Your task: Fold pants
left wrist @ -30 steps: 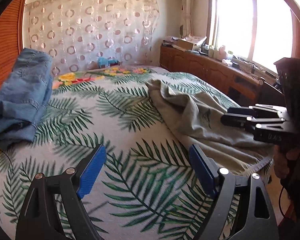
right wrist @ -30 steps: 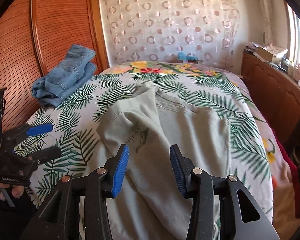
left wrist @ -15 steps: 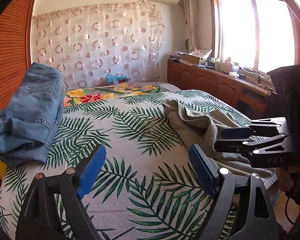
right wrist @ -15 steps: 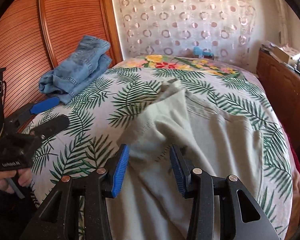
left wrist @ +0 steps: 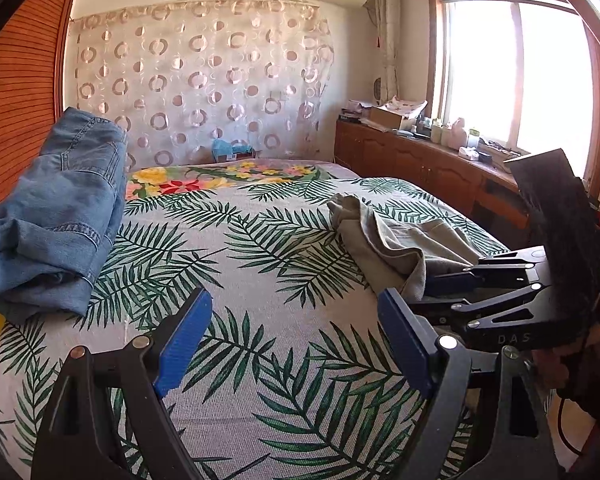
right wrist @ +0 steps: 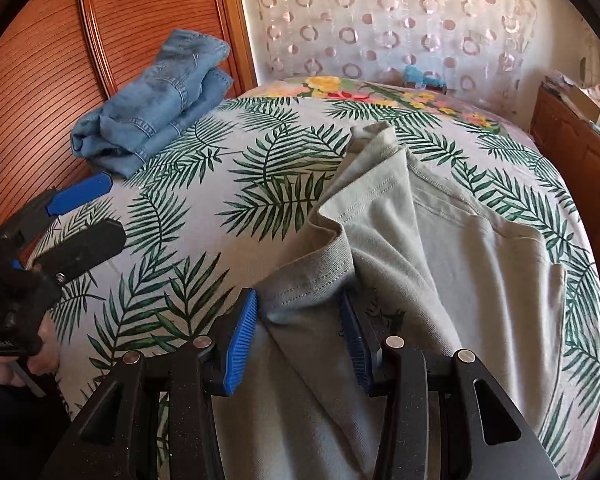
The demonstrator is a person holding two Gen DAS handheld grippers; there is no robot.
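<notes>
Grey-green pants [right wrist: 440, 248] lie crumpled on the right half of the bed; they also show in the left wrist view [left wrist: 384, 240]. My right gripper [right wrist: 300, 332] is open, its jaws on either side of the pants' near hem edge, low over the cloth. It also shows in the left wrist view [left wrist: 452, 280], at the fold's edge. My left gripper [left wrist: 296, 340] is open and empty above the bare leaf-print sheet, left of the pants. It shows at the left in the right wrist view [right wrist: 88, 216].
Folded blue jeans [left wrist: 56, 216] lie at the bed's far left by the wooden wall. The leaf-print bed [left wrist: 228, 248] has a curtain behind it. A wooden cabinet [left wrist: 420, 164] with clutter runs under the window at the right.
Both grippers have dropped lower and moved forward. My right gripper has come down onto the pants' near edge, with the cloth now between its open jaws.
</notes>
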